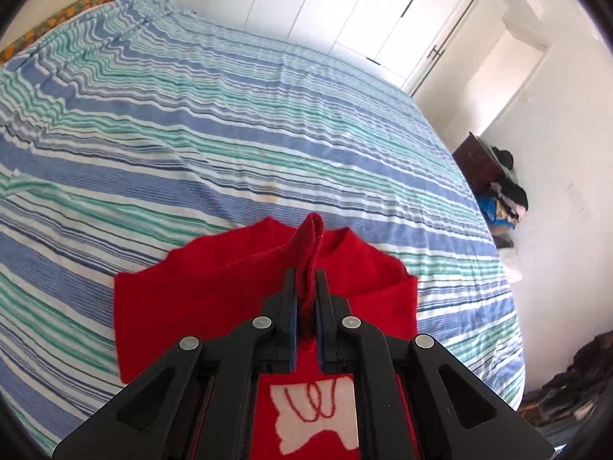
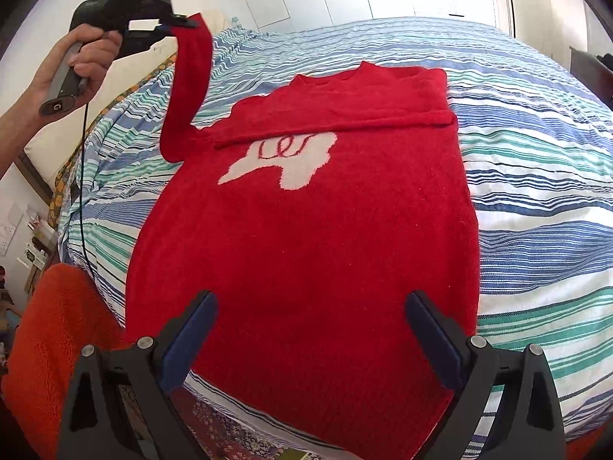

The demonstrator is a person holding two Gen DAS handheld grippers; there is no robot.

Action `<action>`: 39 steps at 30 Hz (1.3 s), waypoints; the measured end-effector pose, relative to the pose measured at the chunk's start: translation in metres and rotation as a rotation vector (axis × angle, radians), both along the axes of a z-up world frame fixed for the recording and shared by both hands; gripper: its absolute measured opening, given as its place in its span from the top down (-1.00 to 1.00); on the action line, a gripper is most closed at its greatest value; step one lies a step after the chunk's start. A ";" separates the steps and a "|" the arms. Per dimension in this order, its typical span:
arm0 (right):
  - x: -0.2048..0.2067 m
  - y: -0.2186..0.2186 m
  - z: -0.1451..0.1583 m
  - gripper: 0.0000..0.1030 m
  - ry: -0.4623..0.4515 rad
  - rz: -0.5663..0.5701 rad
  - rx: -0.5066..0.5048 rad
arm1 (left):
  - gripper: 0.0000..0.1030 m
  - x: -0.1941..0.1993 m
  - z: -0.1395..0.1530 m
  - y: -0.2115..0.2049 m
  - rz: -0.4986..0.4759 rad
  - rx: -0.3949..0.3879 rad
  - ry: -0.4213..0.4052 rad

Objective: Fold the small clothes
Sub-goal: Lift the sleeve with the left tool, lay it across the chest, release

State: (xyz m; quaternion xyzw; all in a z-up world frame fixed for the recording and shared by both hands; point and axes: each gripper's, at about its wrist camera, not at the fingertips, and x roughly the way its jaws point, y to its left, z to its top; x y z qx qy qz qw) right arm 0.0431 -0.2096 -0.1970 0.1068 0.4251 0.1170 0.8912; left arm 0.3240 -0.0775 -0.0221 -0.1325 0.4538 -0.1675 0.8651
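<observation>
The red knitted sweater with a white motif lies flat on the striped bed. The left claw is clamped on its raised sleeve; carry it across the chest, laying it flat. The right claw hovers wide open, holding nothing

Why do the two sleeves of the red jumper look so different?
The left sleeve is lifted off the bed, hanging from the left gripper, which is shut on its cuff. The right sleeve lies flat, folded across the jumper's chest just above the white patch, and nothing holds it; the right gripper is open. Both are the same red knit.
</observation>
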 end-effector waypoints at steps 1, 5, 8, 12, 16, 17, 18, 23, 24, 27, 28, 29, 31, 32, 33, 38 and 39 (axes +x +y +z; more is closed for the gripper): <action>0.000 -0.001 0.001 -0.89 -0.002 0.003 0.008 | 0.91 0.000 -0.007 -0.018 -0.015 0.005 0.012; -0.002 -0.007 0.001 -0.89 -0.001 0.005 0.048 | 0.91 -0.009 -0.039 -0.073 -0.060 0.046 0.056; -0.002 -0.013 0.000 -0.89 0.001 -0.003 0.072 | 0.91 -0.018 -0.064 -0.100 -0.085 0.094 0.087; 0.001 -0.021 -0.003 -0.89 0.014 -0.021 0.101 | 0.91 -0.030 -0.088 -0.126 -0.122 0.168 0.105; 0.003 -0.025 -0.006 -0.89 0.023 -0.036 0.120 | 0.91 -0.040 -0.091 -0.149 -0.162 0.180 0.092; 0.003 -0.026 -0.006 -0.89 0.025 -0.038 0.122 | 0.91 -0.042 -0.088 -0.154 -0.169 0.176 0.083; 0.003 -0.026 -0.007 -0.89 0.026 -0.040 0.123 | 0.92 -0.043 -0.085 -0.157 -0.176 0.170 0.074; 0.006 -0.026 -0.011 -0.89 0.043 -0.040 0.124 | 0.61 -0.030 -0.083 -0.172 -0.148 0.194 0.104; 0.006 -0.026 -0.012 -0.89 0.044 -0.039 0.123 | 0.43 -0.026 -0.091 -0.174 -0.148 0.203 0.142; 0.007 -0.025 -0.011 -0.89 0.042 -0.040 0.120 | -0.25 -0.037 -0.105 -0.174 -0.135 0.300 0.142; 0.007 -0.025 -0.010 -0.89 0.040 -0.042 0.122 | -0.27 -0.046 -0.105 -0.170 -0.143 0.315 0.123; 0.006 -0.026 -0.010 -0.89 0.037 -0.046 0.125 | -0.28 -0.057 -0.104 -0.164 -0.157 0.322 0.107; 0.005 -0.029 -0.008 -0.89 0.028 -0.054 0.131 | -0.39 -0.081 -0.099 -0.141 -0.156 0.324 0.068; 0.004 -0.030 -0.006 -0.89 0.023 -0.058 0.135 | -0.50 -0.094 -0.096 -0.123 -0.144 0.322 0.051; 0.003 -0.031 -0.005 -0.89 0.016 -0.060 0.137 | -0.54 -0.105 -0.094 -0.102 -0.122 0.318 0.036; 0.000 -0.029 0.000 -0.89 -0.016 -0.053 0.130 | -0.60 -0.127 -0.106 0.025 0.063 0.327 0.073; 0.001 -0.027 -0.001 -0.89 -0.014 -0.051 0.122 | -0.60 -0.125 -0.111 0.046 0.093 0.328 0.098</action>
